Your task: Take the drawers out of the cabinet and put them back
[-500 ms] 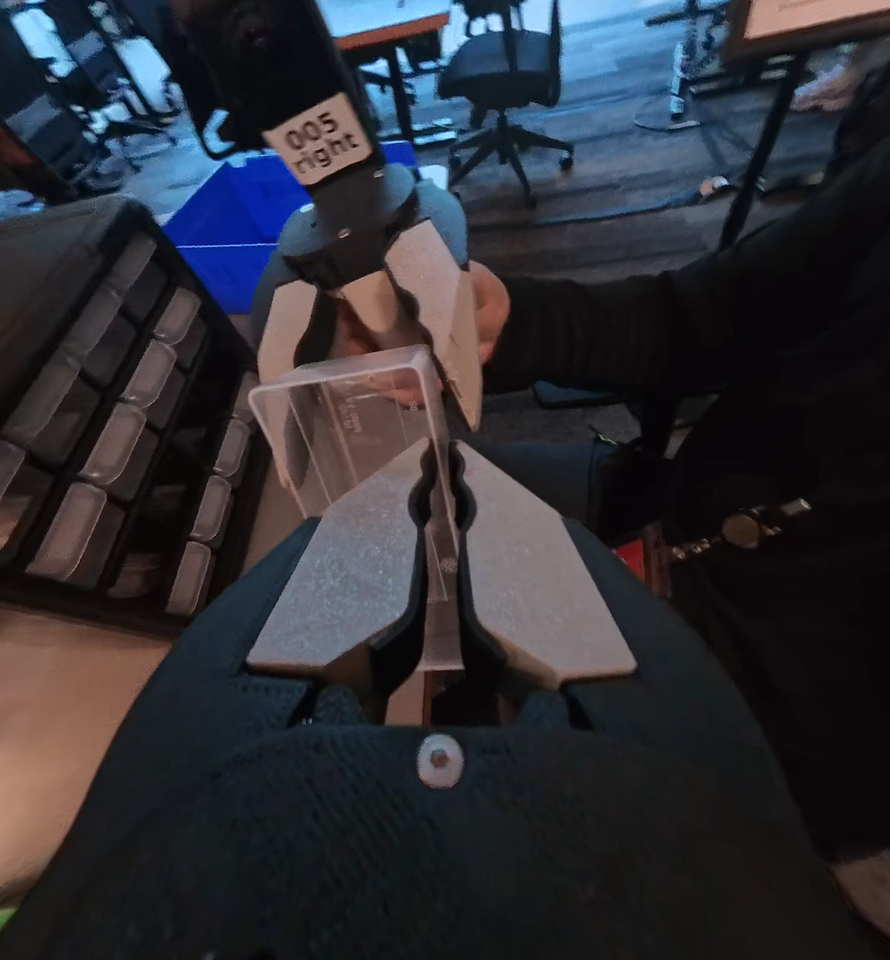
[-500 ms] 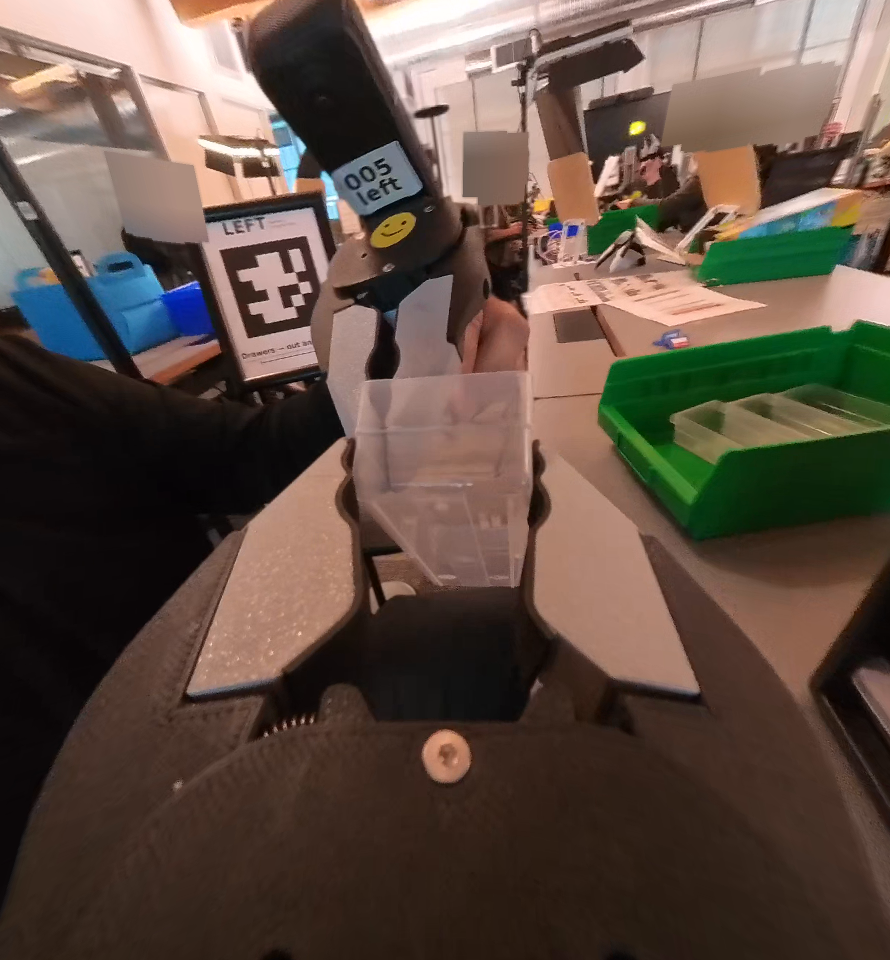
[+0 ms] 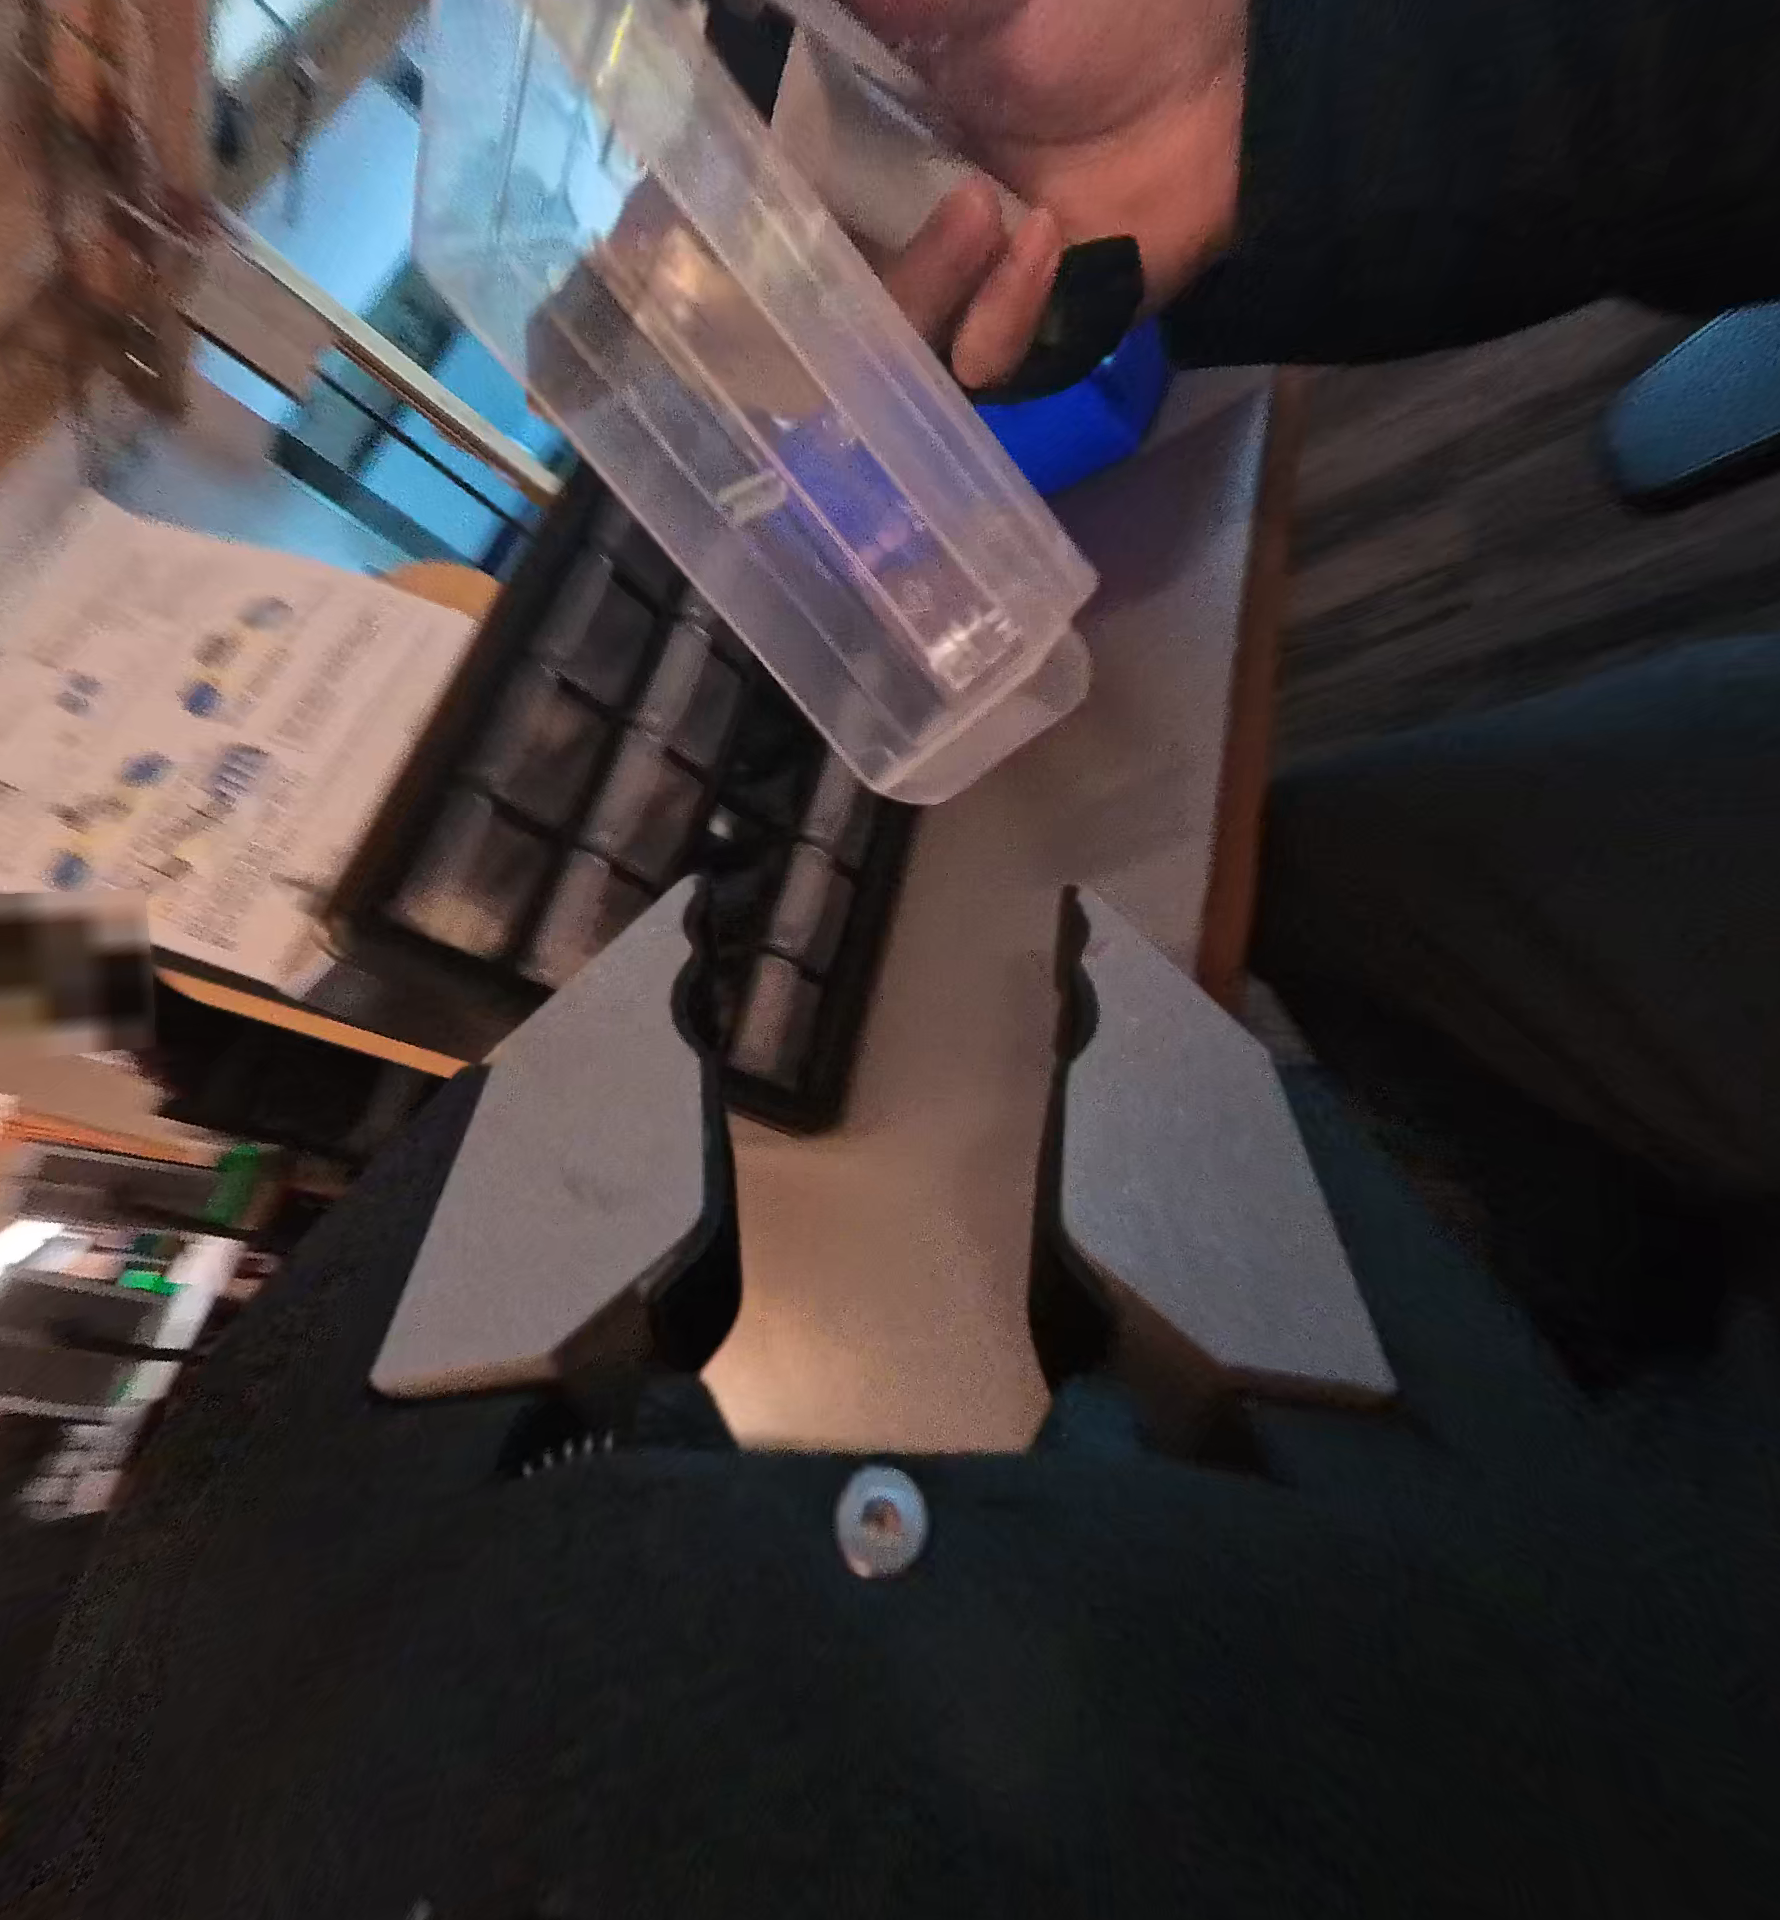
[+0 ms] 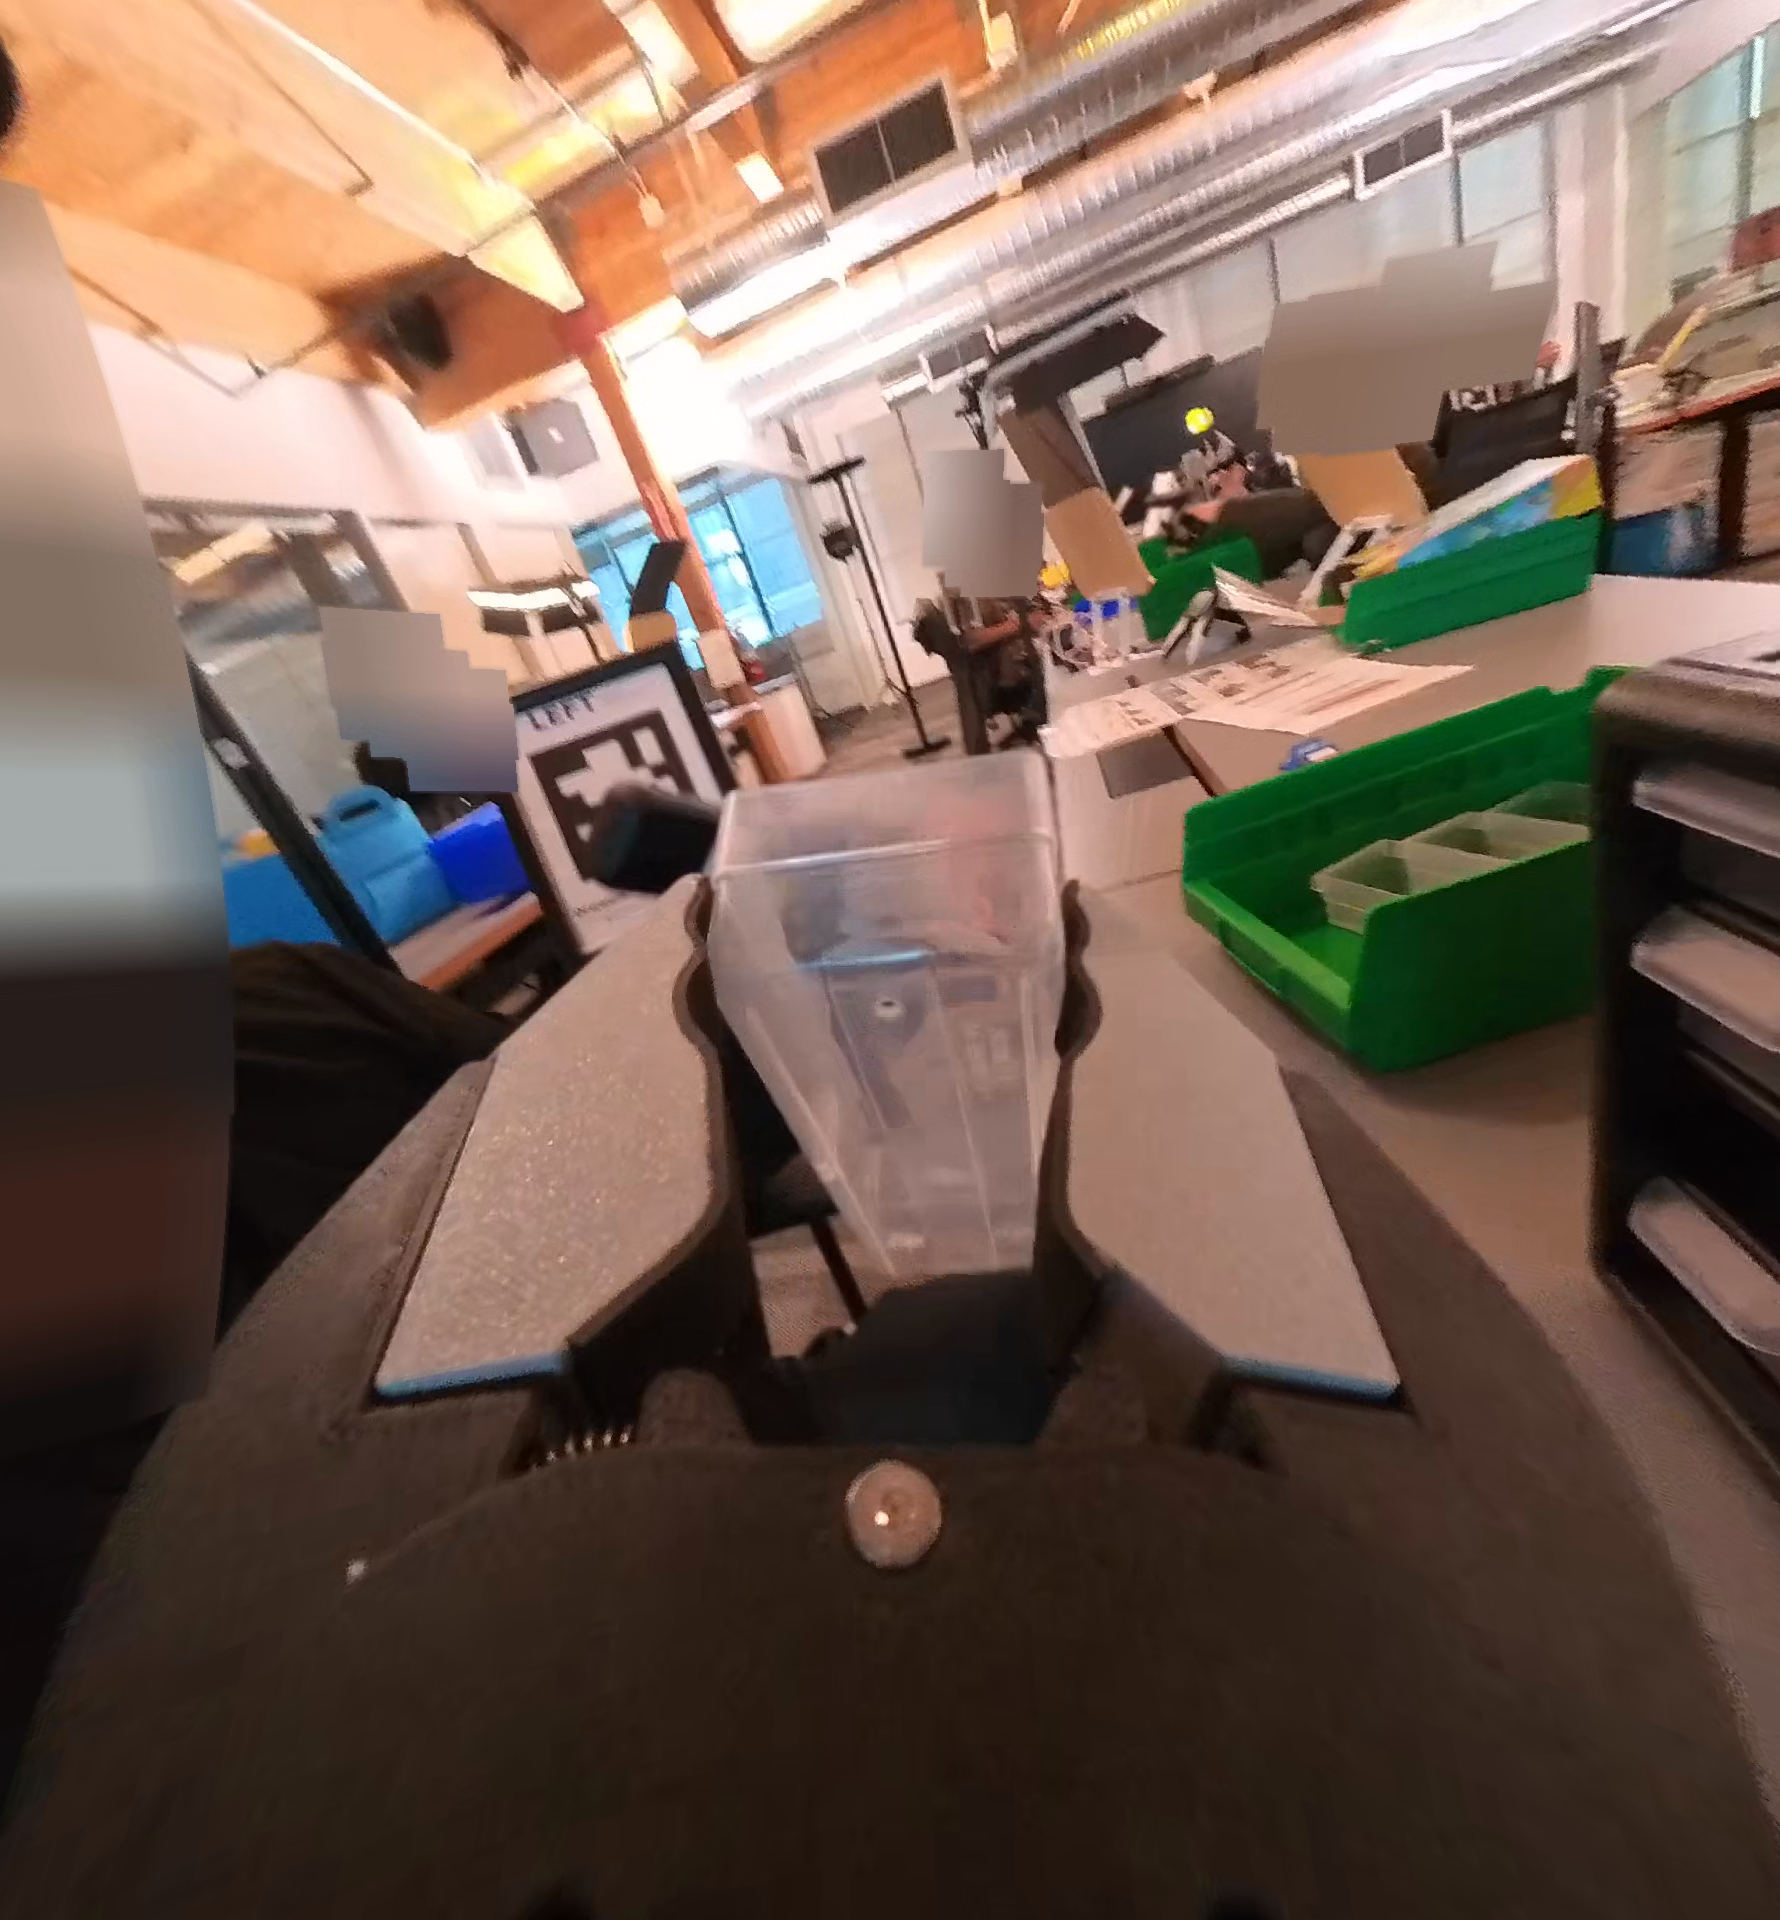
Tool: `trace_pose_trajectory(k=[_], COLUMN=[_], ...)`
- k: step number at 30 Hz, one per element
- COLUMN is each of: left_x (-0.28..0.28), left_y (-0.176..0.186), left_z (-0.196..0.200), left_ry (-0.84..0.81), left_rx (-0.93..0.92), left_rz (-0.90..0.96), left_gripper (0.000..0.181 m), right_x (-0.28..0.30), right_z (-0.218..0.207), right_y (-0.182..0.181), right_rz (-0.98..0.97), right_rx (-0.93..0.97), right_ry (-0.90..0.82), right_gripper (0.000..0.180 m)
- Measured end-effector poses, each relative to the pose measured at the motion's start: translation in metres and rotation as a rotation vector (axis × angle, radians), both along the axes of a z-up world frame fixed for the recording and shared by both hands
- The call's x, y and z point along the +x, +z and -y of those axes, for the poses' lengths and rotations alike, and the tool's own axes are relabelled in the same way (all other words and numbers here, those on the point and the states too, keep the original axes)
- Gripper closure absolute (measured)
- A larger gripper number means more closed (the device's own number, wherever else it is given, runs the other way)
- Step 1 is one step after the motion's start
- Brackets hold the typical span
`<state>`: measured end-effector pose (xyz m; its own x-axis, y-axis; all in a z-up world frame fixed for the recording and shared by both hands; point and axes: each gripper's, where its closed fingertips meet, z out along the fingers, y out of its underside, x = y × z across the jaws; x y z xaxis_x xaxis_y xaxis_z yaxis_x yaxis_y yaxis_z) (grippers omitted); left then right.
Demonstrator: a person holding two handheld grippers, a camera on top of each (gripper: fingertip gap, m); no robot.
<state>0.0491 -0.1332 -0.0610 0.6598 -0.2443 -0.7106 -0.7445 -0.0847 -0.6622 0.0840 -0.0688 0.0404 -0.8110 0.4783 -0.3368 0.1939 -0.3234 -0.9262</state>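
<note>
Right hand-held gripper [image 4: 881, 940] clamps the clear drawer [image 4: 891, 966]; left [image 3: 881, 935] gapes.

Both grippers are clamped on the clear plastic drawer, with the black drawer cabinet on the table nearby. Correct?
Not quite. Only the right gripper is clamped on the clear plastic drawer; the left wrist view shows the left gripper open and empty. The black drawer cabinet is indeed on the table.

- The left gripper [image 3: 881, 935] has let go of the clear drawer [image 3: 761, 416]; its jaws now stand apart with nothing between them.
- It has moved away from the drawer and now looks down at the black cabinet [image 3: 616, 790] on the worktop [image 3: 1156, 582].
- Only the right gripper [image 4: 881, 935] holds the drawer now.
</note>
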Motion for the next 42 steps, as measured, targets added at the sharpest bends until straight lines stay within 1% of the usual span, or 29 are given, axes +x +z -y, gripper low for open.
trace_pose_trajectory(k=[2, 5, 6, 9, 11, 12, 13, 14, 16, 17, 19, 20, 21, 22, 23, 25, 26, 27, 30, 31, 33, 35, 37, 38, 40, 42], left_x=[0.013, 0.044, 0.045, 0.042, 0.050, 0.053, 0.054, 0.052, 0.046, 0.045, 0.045, 0.041, 0.032, 0.023, 0.017, 0.018, 0.022, 0.027, 0.041, 0.044, 0.045, 0.046, 0.049, 0.052, 0.057, 0.057], left_y=[0.000, -0.010, -0.014, -0.009, -0.004, -0.007, -0.010, -0.012, -0.012, -0.011, -0.009, -0.006, -0.001, 0.004, 0.008, 0.017, 0.017, 0.013, 0.008, 0.004, -0.006, -0.015, -0.022, -0.025, -0.028, -0.032], left_z=[-0.010, -0.016, -0.018, -0.021, -0.016, -0.013, -0.011, -0.009, -0.008, -0.009, -0.011, -0.014, -0.018, -0.022, -0.025, -0.029, -0.030, -0.029, -0.034, -0.035, -0.038, -0.042, -0.044, -0.044, -0.043, -0.039], left_ry=[-0.004, -0.082, -0.072, -0.042, -0.087, -0.112, -0.123, -0.117, -0.087, -0.077, -0.068, -0.043, -0.003, 0.037, 0.053, 0.035, 0.014, -0.013, -0.060, -0.071, -0.065, -0.054, -0.069, -0.083, -0.107, -0.107], left_rx=[0.051, 0.062, 0.056, 0.106, 0.123, 0.104, 0.084, 0.061, 0.026, 0.009, -0.045, -0.059, -0.070, -0.093, -0.139, -0.234, -0.307, -0.402, -0.603, -0.664, -0.761, -0.821, -0.854, -0.866, -0.879, -0.901], left_rz=[-0.086, -0.085, -0.115, -0.162, -0.182, -0.213, -0.245, -0.281, -0.305, -0.280, -0.208, -0.200, -0.227, -0.256, -0.260, -0.213, -0.165, -0.104, 0.101, 0.139, 0.156, 0.150, 0.140, 0.141, 0.153, 0.146], left_gripper=[0.123, 0.124, 0.121, 0.131, 0.141, 0.157, 0.163, 0.165, 0.165, 0.165, 0.165, 0.165, 0.165, 0.165, 0.165, 0.165, 0.165, 0.165, 0.165, 0.165, 0.165, 0.165, 0.164, 0.165, 0.164, 0.165], right_x=[0.002, 0.004, 0.003, 0.000, 0.001, 0.002, 0.001, 0.000, -0.002, -0.005, -0.012, -0.015, -0.018, -0.021, -0.022, -0.018, -0.013, -0.006, 0.011, 0.017, 0.026, 0.026, 0.020, 0.015, 0.007, 0.003], right_z=[0.003, 0.009, 0.010, 0.017, 0.021, 0.022, 0.022, 0.022, 0.017, 0.011, -0.006, -0.017, -0.030, -0.045, -0.060, -0.080, -0.081, -0.077, -0.049, -0.035, -0.008, 0.012, 0.022, 0.023, 0.025, 0.027], right_y=[0.002, 0.005, 0.006, -0.001, -0.003, -0.002, -0.004, -0.008, -0.016, -0.020, -0.032, -0.039, -0.046, -0.053, -0.060, -0.068, -0.066, -0.062, -0.043, -0.039, -0.042, -0.059, -0.083, -0.095, -0.113, -0.122], right_rz=[0.012, 0.021, 0.024, 0.047, 0.059, 0.062, 0.072, 0.085, 0.101, 0.113, 0.152, 0.182, 0.219, 0.257, 0.288, 0.320, 0.316, 0.299, 0.183, 0.140, 0.072, 0.019, -0.002, -0.003, -0.008, -0.047], right_rx=[-0.064, -0.155, -0.173, -0.166, -0.187, -0.203, -0.200, -0.179, -0.129, -0.108, -0.067, -0.043, -0.019, 0.010, 0.055, 0.163, 0.217, 0.271, 0.421, 0.466, 0.584, 0.739, 0.890, 0.953, 1.050, 1.103], right_ry=[0.056, 0.129, 0.140, 0.160, 0.200, 0.216, 0.223, 0.225, 0.201, 0.174, 0.093, 0.043, -0.019, -0.096, -0.179, -0.311, -0.334, -0.335, -0.339, -0.317, -0.257, -0.216, -0.197, -0.202, -0.196, -0.192], right_gripper=[0.117, 0.117, 0.117, 0.117, 0.117, 0.117, 0.117, 0.117, 0.117, 0.118, 0.120, 0.121, 0.128, 0.132, 0.131, 0.125, 0.118, 0.111, 0.104, 0.101, 0.101, 0.100, 0.099, 0.104, 0.108, 0.122])
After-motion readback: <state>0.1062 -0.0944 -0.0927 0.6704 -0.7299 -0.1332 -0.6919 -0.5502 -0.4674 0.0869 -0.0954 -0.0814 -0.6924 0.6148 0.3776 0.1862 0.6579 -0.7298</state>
